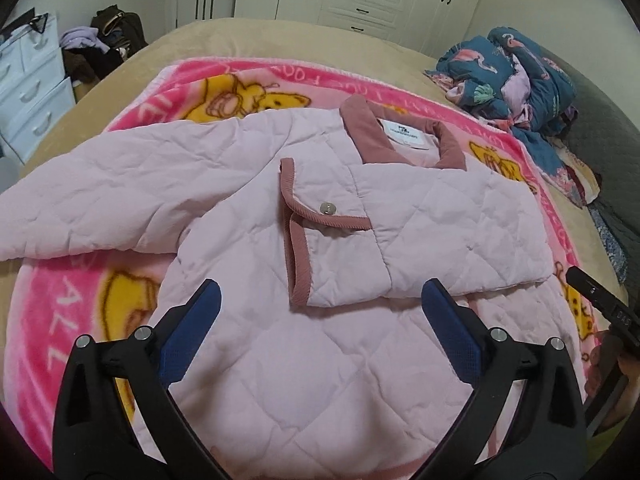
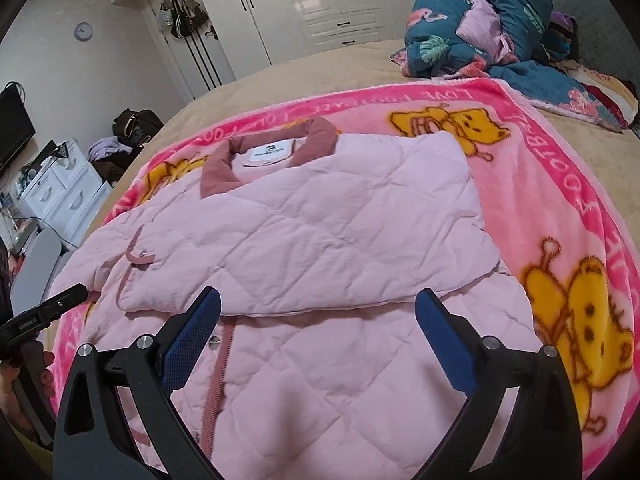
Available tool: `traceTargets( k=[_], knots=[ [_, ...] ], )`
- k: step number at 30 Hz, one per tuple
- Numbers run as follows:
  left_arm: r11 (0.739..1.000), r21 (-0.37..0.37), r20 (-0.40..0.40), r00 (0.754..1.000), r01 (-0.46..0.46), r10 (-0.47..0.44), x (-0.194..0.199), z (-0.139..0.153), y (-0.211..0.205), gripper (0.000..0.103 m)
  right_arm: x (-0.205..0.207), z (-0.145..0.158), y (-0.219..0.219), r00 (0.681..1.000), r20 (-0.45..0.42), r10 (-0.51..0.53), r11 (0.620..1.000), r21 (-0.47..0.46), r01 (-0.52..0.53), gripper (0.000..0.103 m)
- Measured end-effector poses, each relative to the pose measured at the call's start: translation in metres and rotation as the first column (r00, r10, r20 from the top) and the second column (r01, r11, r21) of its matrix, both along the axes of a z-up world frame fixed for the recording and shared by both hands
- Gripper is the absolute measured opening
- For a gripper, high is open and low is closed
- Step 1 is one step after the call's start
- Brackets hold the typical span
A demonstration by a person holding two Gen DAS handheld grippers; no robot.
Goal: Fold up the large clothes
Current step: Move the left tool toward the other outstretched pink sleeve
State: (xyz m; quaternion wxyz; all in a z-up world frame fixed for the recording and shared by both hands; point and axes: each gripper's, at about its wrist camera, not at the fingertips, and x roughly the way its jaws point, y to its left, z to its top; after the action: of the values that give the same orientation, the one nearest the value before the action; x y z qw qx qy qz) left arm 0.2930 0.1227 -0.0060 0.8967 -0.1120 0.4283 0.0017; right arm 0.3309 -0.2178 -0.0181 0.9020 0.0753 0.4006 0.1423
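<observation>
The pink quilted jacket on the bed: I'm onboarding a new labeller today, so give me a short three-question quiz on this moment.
1. True or false: the right sleeve of the pink quilted jacket is already folded across its front.
2. Multiple choice: the jacket lies on A) bare floor, B) a pink cartoon blanket, C) a chair.
3. Fill in: the jaws of the left gripper and right gripper are both ____.

Key: 1 true; 2 B; 3 open.
</observation>
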Motion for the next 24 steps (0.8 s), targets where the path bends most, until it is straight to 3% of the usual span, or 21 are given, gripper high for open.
traceTargets(
  k=[11,24],
  knots=[
    [0.998,-0.02,0.007,0.998,-0.055,0.055,-0.012,0.008,0.024,0.094,-0.012,0.014,0.03,1.0,0.015,0.027,0.999,-0.023,-0.027,0.097],
    [0.985,0.011,0.037,0.985,-0.171,0.17,-0.026,0.018,0.071,0.094,-0.016,0.042,0.079,0.996,0.062,0.058,0.998,0.012,-0.059,0.097]
  ],
)
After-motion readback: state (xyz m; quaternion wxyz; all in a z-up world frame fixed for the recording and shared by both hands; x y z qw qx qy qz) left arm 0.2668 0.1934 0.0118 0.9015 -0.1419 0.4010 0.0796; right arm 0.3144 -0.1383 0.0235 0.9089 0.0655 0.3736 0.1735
